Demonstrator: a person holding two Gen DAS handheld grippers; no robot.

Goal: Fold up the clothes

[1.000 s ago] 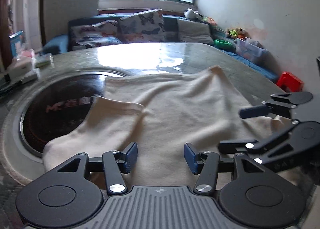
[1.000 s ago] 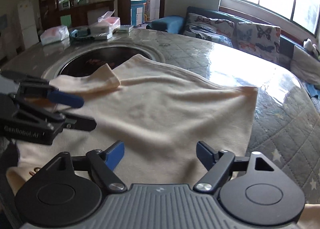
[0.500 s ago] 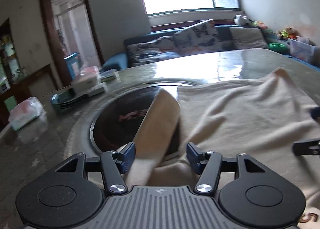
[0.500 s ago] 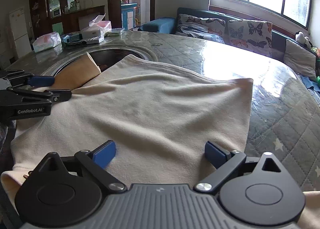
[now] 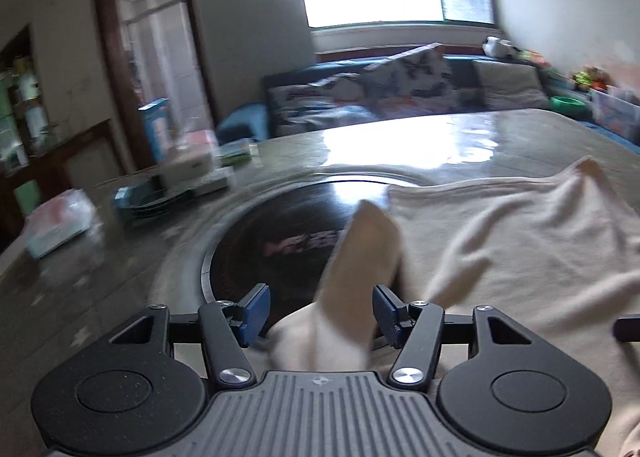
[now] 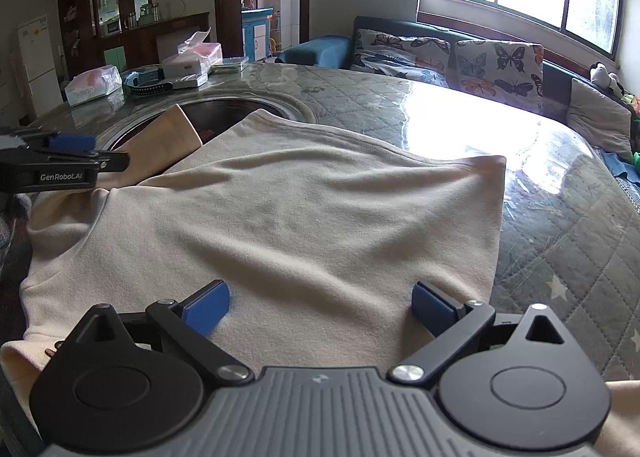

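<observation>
A cream long-sleeved top (image 6: 304, 209) lies spread flat on the quilted table cover (image 6: 560, 225). Its sleeve (image 5: 364, 249) runs out over the dark round inset (image 5: 288, 241) and passes between the fingers of my left gripper (image 5: 320, 313), which is open and not pinching the cloth. In the right wrist view that sleeve (image 6: 164, 145) shows at the left, just past the left gripper (image 6: 92, 153). My right gripper (image 6: 320, 307) is open wide, low over the near part of the top, with flat cloth between its pads.
Tissue packs (image 6: 94, 83) and boxes (image 6: 192, 61) crowd the table's far left corner. A sofa with butterfly cushions (image 6: 496, 61) runs along the window wall behind the table. The far half of the table cover shines bare under the window.
My left gripper swung left from the body of the top to the sleeve, which now lies between its fingers. The right gripper opened wider and stayed over the near part of the top.
</observation>
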